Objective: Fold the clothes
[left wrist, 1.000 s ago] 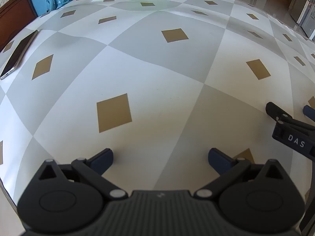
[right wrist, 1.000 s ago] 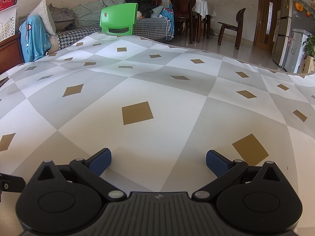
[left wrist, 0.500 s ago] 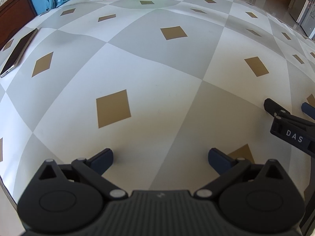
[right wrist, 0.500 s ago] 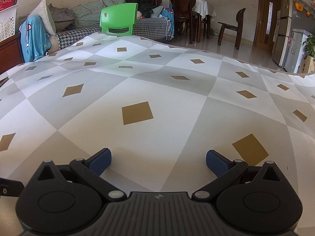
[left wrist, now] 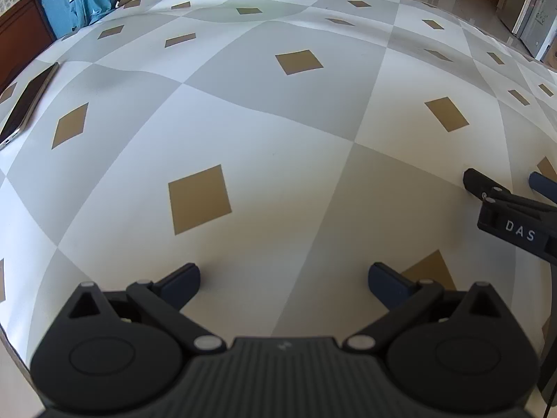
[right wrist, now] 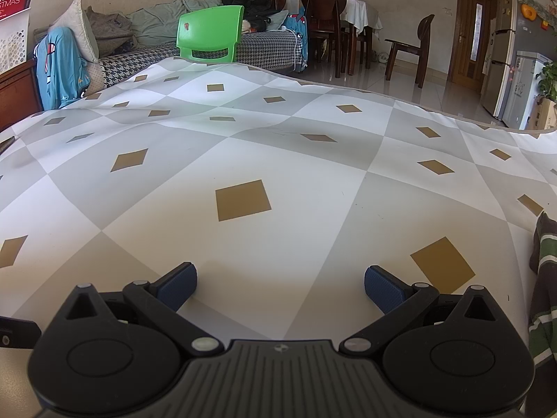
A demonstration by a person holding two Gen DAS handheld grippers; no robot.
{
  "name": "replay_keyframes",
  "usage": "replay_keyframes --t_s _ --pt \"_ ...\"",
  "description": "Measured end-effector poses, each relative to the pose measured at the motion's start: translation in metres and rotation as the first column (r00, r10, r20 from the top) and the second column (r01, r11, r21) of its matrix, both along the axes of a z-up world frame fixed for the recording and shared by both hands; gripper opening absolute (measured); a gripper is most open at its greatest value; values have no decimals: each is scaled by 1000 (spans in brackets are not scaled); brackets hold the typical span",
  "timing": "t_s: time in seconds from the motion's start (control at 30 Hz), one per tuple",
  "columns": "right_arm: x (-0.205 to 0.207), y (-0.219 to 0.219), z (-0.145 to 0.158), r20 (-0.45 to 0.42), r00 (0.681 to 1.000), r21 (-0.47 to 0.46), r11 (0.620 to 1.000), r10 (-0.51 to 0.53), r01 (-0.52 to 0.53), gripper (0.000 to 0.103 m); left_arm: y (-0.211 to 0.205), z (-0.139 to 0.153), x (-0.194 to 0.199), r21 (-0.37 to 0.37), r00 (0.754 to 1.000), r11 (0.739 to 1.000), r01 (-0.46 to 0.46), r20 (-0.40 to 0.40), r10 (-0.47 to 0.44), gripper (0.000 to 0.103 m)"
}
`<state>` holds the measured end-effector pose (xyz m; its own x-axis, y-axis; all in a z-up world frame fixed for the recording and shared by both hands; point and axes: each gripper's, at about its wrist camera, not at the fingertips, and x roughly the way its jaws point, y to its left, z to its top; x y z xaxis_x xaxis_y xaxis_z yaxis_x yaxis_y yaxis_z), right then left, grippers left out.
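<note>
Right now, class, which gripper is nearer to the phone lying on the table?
Left. The left gripper sees the phone at the table's far left edge; the right gripper sits further right, beyond the left one.

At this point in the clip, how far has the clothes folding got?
Nothing looks folded yet. Both the left gripper and right gripper are open and empty over the tablecloth. The only garment on the table is a striped one at the right edge, untouched. Grasping, spreading and folding all remain.
</note>
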<state>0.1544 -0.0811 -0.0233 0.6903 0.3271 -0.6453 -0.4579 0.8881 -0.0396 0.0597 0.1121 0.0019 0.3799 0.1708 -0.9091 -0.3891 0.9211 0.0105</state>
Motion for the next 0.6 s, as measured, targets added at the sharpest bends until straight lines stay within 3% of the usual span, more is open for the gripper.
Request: replay_keyframes --t_s 0.6 --pt "0 0 0 0 1000 0 1000 0 0 102 -3 12 -6 34 999 999 27 32 -28 103"
